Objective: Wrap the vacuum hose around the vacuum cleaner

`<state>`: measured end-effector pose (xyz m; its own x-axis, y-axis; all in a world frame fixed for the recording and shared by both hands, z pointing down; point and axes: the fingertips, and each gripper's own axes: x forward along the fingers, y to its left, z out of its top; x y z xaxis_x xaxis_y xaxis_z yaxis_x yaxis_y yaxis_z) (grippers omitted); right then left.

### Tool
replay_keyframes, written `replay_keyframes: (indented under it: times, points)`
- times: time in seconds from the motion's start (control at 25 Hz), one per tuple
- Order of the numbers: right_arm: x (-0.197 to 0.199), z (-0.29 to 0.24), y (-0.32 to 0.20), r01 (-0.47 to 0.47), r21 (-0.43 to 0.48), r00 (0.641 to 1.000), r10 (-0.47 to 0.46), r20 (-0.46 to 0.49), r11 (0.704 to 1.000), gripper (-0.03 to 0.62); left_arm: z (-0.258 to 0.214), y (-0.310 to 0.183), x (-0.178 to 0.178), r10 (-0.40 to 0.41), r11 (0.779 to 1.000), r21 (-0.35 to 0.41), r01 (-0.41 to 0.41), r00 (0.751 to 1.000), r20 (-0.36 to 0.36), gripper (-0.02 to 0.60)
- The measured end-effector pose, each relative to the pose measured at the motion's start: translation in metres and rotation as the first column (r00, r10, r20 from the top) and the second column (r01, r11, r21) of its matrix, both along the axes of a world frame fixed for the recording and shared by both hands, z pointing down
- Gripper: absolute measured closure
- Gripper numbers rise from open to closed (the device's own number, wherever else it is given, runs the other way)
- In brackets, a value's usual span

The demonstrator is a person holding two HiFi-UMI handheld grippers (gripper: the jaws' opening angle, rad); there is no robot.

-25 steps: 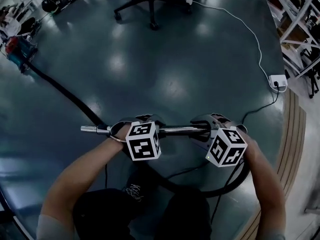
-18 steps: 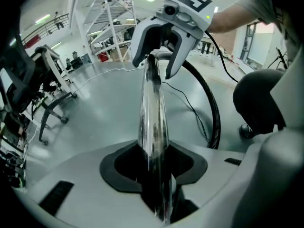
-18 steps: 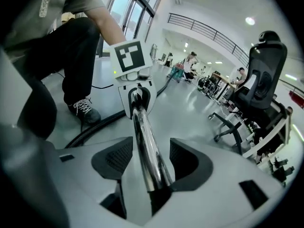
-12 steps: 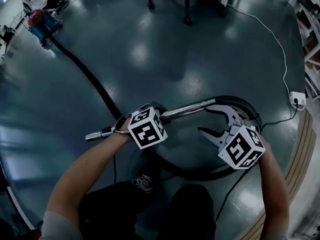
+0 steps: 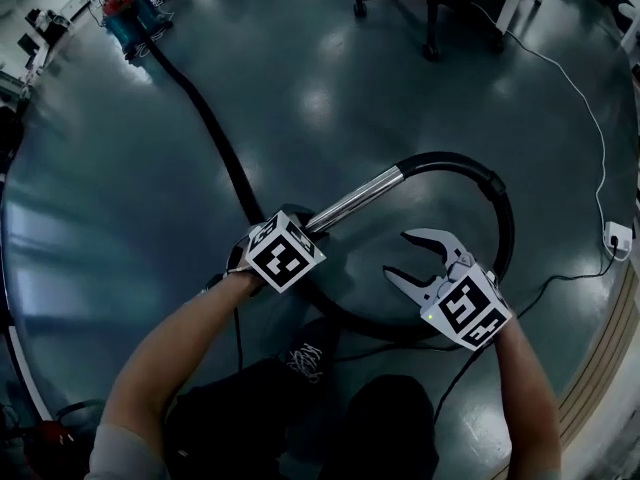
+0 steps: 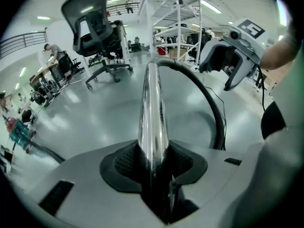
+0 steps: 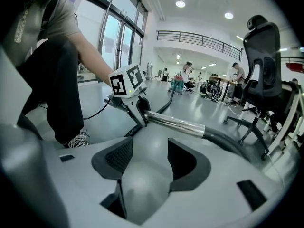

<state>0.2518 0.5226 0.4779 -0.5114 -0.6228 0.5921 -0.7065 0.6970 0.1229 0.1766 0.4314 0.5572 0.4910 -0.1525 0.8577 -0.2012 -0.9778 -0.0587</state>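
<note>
The blue and red vacuum cleaner (image 5: pixel 130 13) stands far off at the top left. Its black hose (image 5: pixel 215 143) runs across the floor to me and loops under my hands. My left gripper (image 5: pixel 303 226) is shut on the chrome tube (image 5: pixel 355 200), which slants up to the right into the hose's curved black end (image 5: pixel 470 166). In the left gripper view the tube (image 6: pixel 151 108) sits clamped between the pads. My right gripper (image 5: pixel 400 255) hovers to the right of the tube; its jaws have just been opening and nothing is between them (image 7: pixel 149 160).
An office chair (image 5: pixel 430 8) stands at the top. A white cable (image 5: pixel 590 118) runs to a power strip (image 5: pixel 617 236) at the right, beside a wooden floor strip (image 5: pixel 600 368). My shoe (image 5: pixel 305 358) is just below the hose loop. People sit at desks far off.
The right gripper has let go of the chrome tube, opened, and drawn away to the lower right. The left gripper has swung the tube so its far end points up-right.
</note>
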Motion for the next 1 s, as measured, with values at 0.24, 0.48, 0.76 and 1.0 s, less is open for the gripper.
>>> replay_keyframes:
  times: [0.24,0.48,0.76,1.0]
  points:
    - [-0.041,0.019,-0.011,0.039,-0.060,0.999,-0.038,0.030,0.997,0.365,0.002,-0.039,-0.048,-0.225,0.974,-0.019,0.224,0.973,-0.044,0.423]
    - [-0.085,0.033,-0.028,0.094,-0.096,0.995,-0.091,0.034,0.991,0.367,0.003,-0.081,-0.085,-0.417,0.909,-0.052,0.414,0.904,-0.093,0.423]
    - [-0.145,0.064,-0.052,0.138,-0.203,0.989,-0.124,0.079,0.970,0.365,0.021,-0.121,-0.108,-0.582,0.813,-0.120,0.570,0.796,-0.163,0.423]
    - [-0.165,0.089,-0.071,0.152,-0.248,0.987,-0.136,0.082,0.957,0.365,0.065,-0.150,-0.127,-0.685,0.727,-0.179,0.662,0.717,-0.130,0.423]
